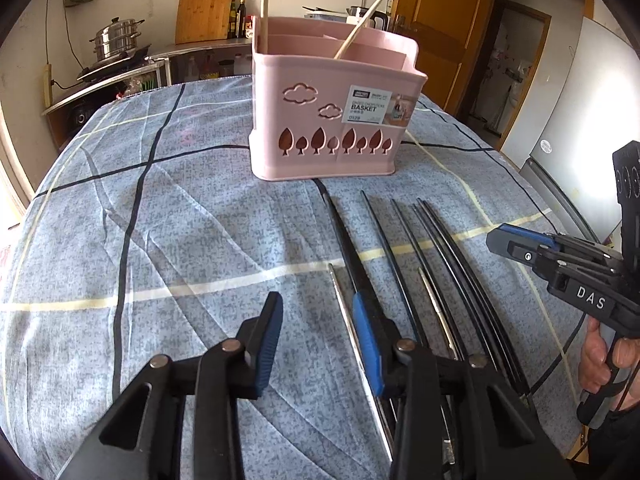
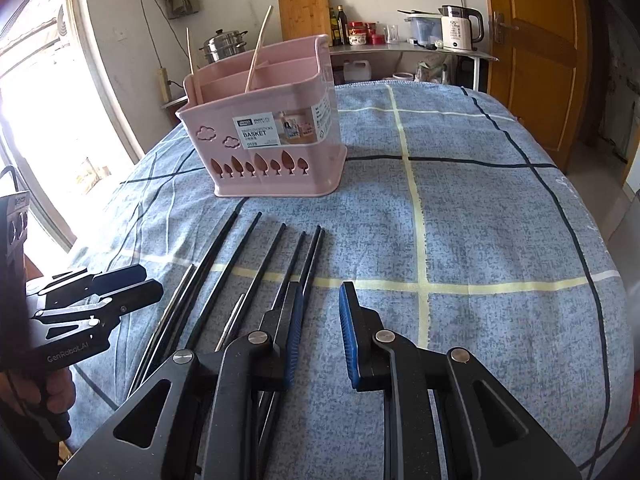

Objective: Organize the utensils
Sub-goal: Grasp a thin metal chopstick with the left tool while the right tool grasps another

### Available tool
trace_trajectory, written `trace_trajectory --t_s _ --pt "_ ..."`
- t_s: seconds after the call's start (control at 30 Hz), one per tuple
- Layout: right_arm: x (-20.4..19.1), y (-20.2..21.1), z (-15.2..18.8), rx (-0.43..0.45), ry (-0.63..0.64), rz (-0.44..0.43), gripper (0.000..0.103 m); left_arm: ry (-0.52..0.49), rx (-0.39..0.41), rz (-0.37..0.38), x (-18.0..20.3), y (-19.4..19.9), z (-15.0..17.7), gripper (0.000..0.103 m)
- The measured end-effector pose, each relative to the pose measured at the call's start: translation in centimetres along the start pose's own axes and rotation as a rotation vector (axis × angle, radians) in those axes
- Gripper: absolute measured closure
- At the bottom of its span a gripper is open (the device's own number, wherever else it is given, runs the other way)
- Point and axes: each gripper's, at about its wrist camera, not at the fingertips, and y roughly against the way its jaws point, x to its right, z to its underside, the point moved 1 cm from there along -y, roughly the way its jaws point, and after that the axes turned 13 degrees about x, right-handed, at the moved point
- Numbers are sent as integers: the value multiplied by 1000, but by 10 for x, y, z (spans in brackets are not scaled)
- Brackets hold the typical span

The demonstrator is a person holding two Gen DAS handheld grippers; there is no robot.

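Observation:
A pink chopstick basket point(image 1: 332, 116) stands upright on the table, with two wooden chopsticks point(image 1: 359, 28) leaning in its compartments; it also shows in the right wrist view point(image 2: 272, 136). Several black chopsticks point(image 1: 448, 264) and two metal ones point(image 1: 352, 328) lie side by side in front of it, also in the right wrist view point(image 2: 256, 272). My left gripper point(image 1: 318, 312) is open and empty, low over the leftmost chopsticks. My right gripper point(image 2: 320, 300) is open and empty, just right of the rightmost black chopsticks.
The table wears a blue checked cloth point(image 1: 160, 240). Behind it a counter holds a steel steamer pot point(image 1: 116, 40), a wooden cutting board point(image 1: 204, 8), bottles and a kettle point(image 2: 460, 28). A wooden door point(image 2: 536, 52) stands at the right.

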Motion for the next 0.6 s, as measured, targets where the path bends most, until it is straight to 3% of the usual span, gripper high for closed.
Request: trace_trajectory --t_s 0.37,0.6 --pt "-3 -27 1 -50 1 -2 84 -29 -30 -21 4 -15 -2 74" --pt "-11 -24 0 -45 5 -31 86 -40 -29 -22 9 -16 -5 79"
